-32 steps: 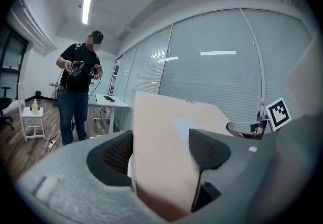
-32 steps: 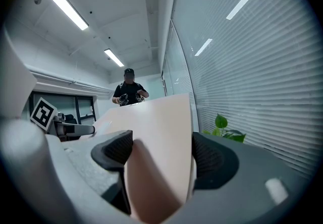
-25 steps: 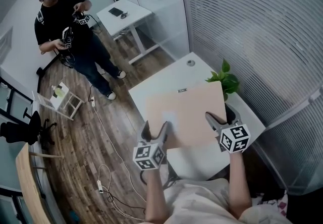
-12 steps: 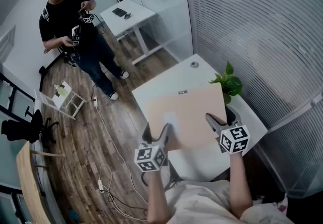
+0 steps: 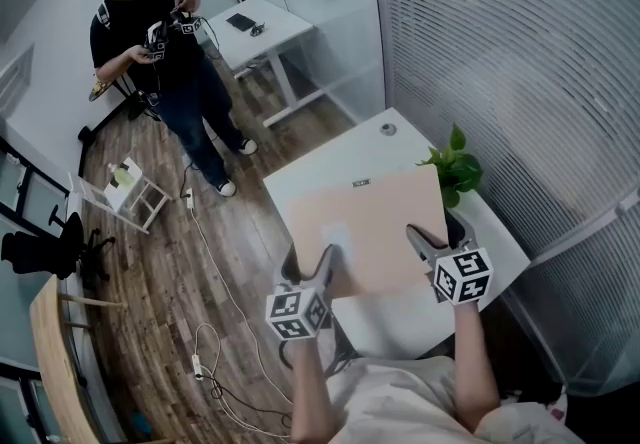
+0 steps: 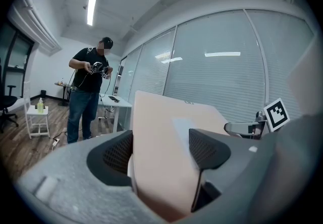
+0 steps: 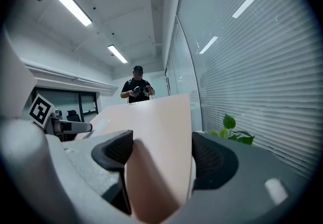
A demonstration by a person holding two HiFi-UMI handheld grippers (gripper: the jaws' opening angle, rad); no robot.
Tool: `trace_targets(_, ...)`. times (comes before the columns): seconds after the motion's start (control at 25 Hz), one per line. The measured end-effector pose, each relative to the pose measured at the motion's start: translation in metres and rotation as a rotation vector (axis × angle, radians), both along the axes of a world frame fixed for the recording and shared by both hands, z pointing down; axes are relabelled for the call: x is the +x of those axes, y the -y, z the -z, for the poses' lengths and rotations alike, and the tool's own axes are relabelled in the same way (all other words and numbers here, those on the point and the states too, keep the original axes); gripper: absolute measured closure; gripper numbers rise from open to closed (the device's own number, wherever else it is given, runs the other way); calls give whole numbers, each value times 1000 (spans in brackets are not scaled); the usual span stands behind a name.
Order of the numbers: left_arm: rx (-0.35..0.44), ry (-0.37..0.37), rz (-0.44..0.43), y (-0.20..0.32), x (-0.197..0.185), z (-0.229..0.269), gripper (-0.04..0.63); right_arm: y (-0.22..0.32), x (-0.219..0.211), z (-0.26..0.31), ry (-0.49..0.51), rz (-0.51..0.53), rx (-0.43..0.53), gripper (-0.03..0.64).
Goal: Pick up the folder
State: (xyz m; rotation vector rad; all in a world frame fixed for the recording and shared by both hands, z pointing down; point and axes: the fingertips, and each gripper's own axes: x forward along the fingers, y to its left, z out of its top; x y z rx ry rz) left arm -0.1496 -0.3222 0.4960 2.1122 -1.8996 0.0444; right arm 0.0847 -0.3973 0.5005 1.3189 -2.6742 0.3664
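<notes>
Peach folder clamped in both grippers

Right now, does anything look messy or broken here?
Nothing looks spilled or broken. The peach folder is gripped at its near edge by the left tongs and right tongs, over the white table. The only untidy bit is a loose cable snaking across the wooden floor.

The folder was a thin, closed, pale peach rectangle with a faint lighter patch near its left side. It lay almost flat over the white table, its near edge clamped at the two corners by the left gripper and the right gripper.
</notes>
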Motion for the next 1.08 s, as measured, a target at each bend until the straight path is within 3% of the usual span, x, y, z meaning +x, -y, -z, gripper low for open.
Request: trace_targets(1.08,4,0,-5,-4,8,-7,232,-5,9,-9,9,-5,6,255)
